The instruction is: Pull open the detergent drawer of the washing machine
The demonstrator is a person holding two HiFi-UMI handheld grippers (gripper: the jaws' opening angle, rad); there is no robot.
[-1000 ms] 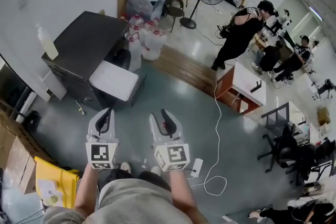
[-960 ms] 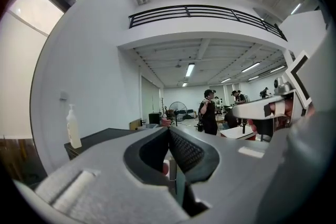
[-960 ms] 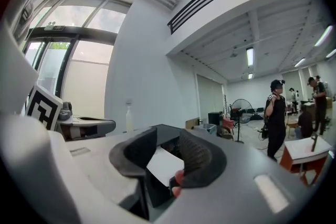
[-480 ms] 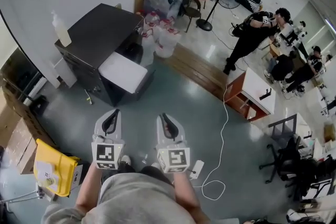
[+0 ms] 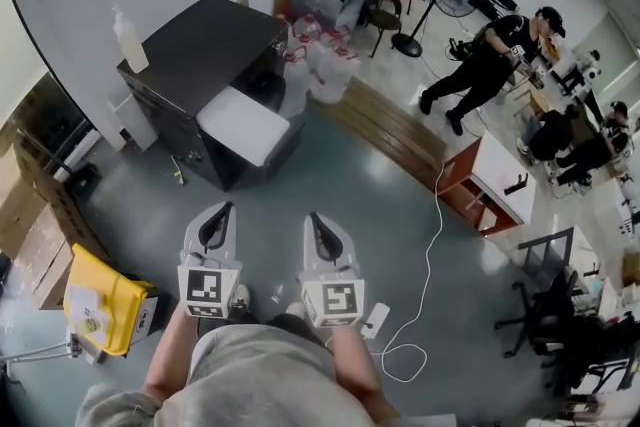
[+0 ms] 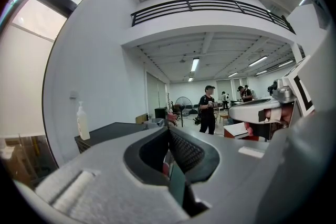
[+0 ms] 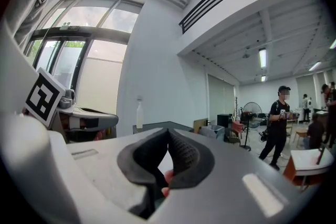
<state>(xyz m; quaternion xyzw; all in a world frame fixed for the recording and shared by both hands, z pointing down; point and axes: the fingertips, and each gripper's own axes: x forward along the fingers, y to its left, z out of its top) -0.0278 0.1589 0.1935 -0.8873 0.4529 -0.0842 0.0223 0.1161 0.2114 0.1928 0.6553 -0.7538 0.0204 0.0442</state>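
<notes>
Washing machine (image 5: 195,50) sits against the wall, upper left in head view, well apart from both tools. Its top's long axis runs along the wall. Detergent drawer can't be made out. Left tool (image 5: 218,215) closed, empty. Right tool (image 5: 315,218) jaws just closed, nothing between.

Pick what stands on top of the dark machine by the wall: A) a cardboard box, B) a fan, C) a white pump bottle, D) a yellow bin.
C: a white pump bottle stands upright at a corner on top of the dark machine, with nothing else on that top.
</notes>
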